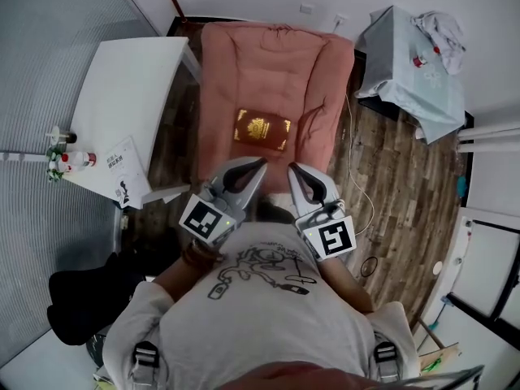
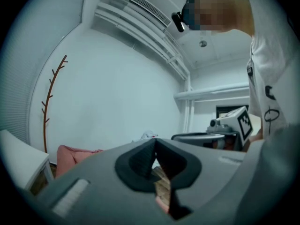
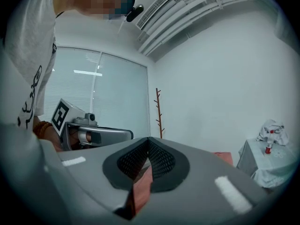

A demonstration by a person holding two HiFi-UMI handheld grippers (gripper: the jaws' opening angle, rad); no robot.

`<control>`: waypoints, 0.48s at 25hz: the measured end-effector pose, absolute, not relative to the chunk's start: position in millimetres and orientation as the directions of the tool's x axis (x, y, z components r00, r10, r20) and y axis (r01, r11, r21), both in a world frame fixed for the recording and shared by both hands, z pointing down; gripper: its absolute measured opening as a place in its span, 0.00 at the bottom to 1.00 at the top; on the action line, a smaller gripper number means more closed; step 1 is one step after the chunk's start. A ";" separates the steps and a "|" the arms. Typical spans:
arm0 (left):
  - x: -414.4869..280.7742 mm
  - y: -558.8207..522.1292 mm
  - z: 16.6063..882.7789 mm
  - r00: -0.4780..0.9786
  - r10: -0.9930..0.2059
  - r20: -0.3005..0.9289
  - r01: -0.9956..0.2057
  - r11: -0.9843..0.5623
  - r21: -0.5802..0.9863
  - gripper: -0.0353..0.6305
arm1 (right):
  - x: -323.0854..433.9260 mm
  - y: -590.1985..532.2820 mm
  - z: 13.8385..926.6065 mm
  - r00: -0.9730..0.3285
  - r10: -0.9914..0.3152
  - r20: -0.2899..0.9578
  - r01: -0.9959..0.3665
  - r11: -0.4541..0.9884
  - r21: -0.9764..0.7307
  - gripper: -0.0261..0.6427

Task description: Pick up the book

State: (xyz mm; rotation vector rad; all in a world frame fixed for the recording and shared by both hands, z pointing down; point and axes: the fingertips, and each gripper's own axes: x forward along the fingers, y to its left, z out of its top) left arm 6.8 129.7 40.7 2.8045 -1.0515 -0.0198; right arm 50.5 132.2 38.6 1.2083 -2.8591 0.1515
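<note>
Salmon-pink padded fabric fills the middle of my head view: a thick quilted floor cushion (image 1: 236, 63) lying on dark wood-plank flooring (image 1: 390, 185). The dark red hardcover book with a gold emblem (image 1: 262, 129) lies flat near the cushion's middle, at twelve o'clock from both grippers and clear of them.

The grey left gripper (image 1: 258, 166) and the grey right gripper (image 1: 294, 171) sit side by side at the cushion's near edge, tips pointing toward the book. Each gripper's own view shows its jaws clenched tip to tip, the dark ribbed pads (image 2: 140, 161) holding nothing. Only cushion and floor show through the gap behind them.

At ten o'clock a white rectangular table (image 1: 130, 80) stands beside the cushion. It carries a white printed booklet (image 1: 122, 171) near its front corner and a few small bottles (image 1: 61, 159) at its outer edge. At two o'clock there is a low table draped in pale blue cloth (image 1: 402, 84), with a crumpled white rag (image 1: 440, 28) on top. A thin white cable (image 1: 357, 177) trails over the planks at the cushion's right side. A black bag (image 1: 81, 299) lies on the floor at eight o'clock.

The walls are plain white. A slim brown branch-shaped coat stand (image 3: 159, 111) stands by the window blinds (image 3: 93, 93), and a slatted white air-conditioning unit (image 2: 150, 9) sits up at the ceiling.
</note>
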 end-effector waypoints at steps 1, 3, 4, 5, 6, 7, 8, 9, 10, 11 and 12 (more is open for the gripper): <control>8.4 127.4 40.6 0.752 -0.658 0.040 -0.656 -0.741 0.144 0.06 | 52.0 130.0 38.9 -0.699 -0.712 0.070 -0.715 0.695 -0.076 0.05; 10.5 121.9 40.4 0.747 -0.663 0.044 -0.661 -0.734 0.155 0.06 | 53.8 124.8 40.4 -0.704 -0.706 0.082 -0.710 0.700 -0.073 0.05; 11.1 118.6 40.6 0.745 -0.665 0.047 -0.663 -0.731 0.162 0.06 | 54.3 121.9 42.0 -0.706 -0.702 0.094 -0.708 0.703 -0.071 0.05; 11.4 115.1 41.2 0.744 -0.667 0.049 -0.664 -0.728 0.169 0.06 | 54.5 119.0 43.9 -0.709 -0.698 0.105 -0.705 0.706 -0.069 0.05; 11.1 111.8 42.1 0.743 -0.667 0.051 -0.665 -0.727 0.173 0.06 | 54.1 116.3 46.0 -0.711 -0.694 0.110 -0.702 0.709 -0.070 0.05; 10.2 108.7 43.4 0.743 -0.667 0.053 -0.665 -0.726 0.176 0.06 | 53.2 113.6 47.9 -0.713 -0.692 0.109 -0.700 0.710 -0.073 0.05; 8.7 105.7 45.0 0.744 -0.666 0.056 -0.664 -0.726 0.178 0.06 | 51.7 110.4 49.2 -0.713 -0.693 0.105 -0.701 0.709 -0.077 0.05; 6.9 102.6 46.7 0.745 -0.665 0.058 -0.663 -0.727 0.178 0.06 | 49.9 107.0 50.3 -0.711 -0.695 0.102 -0.703 0.707 -0.079 0.05; 4.7 99.3 48.7 0.746 -0.664 0.060 -0.662 -0.728 0.179 0.06 | 48.0 103.6 52.1 -0.709 -0.697 0.102 -0.705 0.705 -0.079 0.05; 1.8 95.9 51.0 0.746 -0.663 0.063 -0.662 -0.728 0.180 0.06 | 45.7 100.5 54.5 -0.707 -0.699 0.107 -0.707 0.703 -0.077 0.05; -1.6 92.2 53.5 0.746 -0.663 0.065 -0.662 -0.727 0.181 0.06 | 43.0 97.5 57.5 -0.704 -0.700 0.116 -0.709 0.701 -0.074 0.05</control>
